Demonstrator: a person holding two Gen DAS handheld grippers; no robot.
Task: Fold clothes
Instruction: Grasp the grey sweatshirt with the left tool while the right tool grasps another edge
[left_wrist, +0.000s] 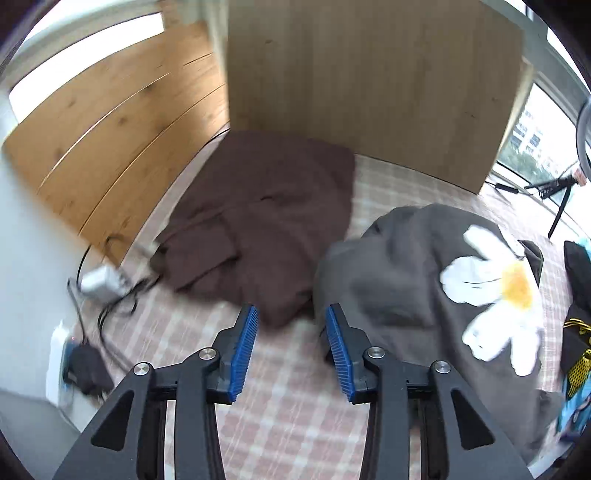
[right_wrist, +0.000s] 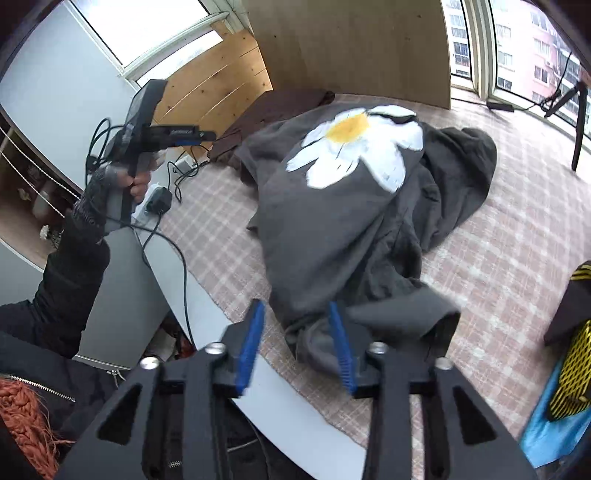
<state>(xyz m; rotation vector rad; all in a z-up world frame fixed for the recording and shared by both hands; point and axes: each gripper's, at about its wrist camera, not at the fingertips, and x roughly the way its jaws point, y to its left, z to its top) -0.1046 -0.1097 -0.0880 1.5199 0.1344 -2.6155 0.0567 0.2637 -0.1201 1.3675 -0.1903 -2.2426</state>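
Pink-and-white checked cloth (left_wrist: 295, 406) covers our counter, which is backed by pale wooden panels (left_wrist: 369, 74) and flanked by bright windows.

Going left to right in the left wrist view, we see a tangle of black cables (left_wrist: 107, 310) and a small grey box (left_wrist: 101, 282) at the counter's edge, then a brown garment (left_wrist: 266, 214) lying in a loosely folded heap toward the back. Our left claw (left_wrist: 291, 328) hangs over bare checked cloth just in front of it, its blue pads (left_wrist: 243, 354) apart with nothing between them. To its right lies the grey sweatshirt (left_wrist: 388, 280), crumpled, with its large white daisy print (left_wrist: 495, 291) facing up. A black-and-yellow item (left_wrist: 578, 350) sits at the far right edge.

In the right wrist view, a gloved hand (right_wrist: 114, 181) at the left holds the left claw's handle raised above the counter's edge. The grey sweatshirt (right_wrist: 332, 221) fills the middle, rumpled, its daisy (right_wrist: 354, 147) toward the back. Our right claw (right_wrist: 299, 332) stands partly open at the sweatshirt's near hem; the fabric lies against the right pad (right_wrist: 341, 350) and drapes over that finger, while the left pad (right_wrist: 251, 347) is clear of it. Further right are the yellow-and-black item (right_wrist: 572, 365) and some blue fabric (right_wrist: 546, 432).
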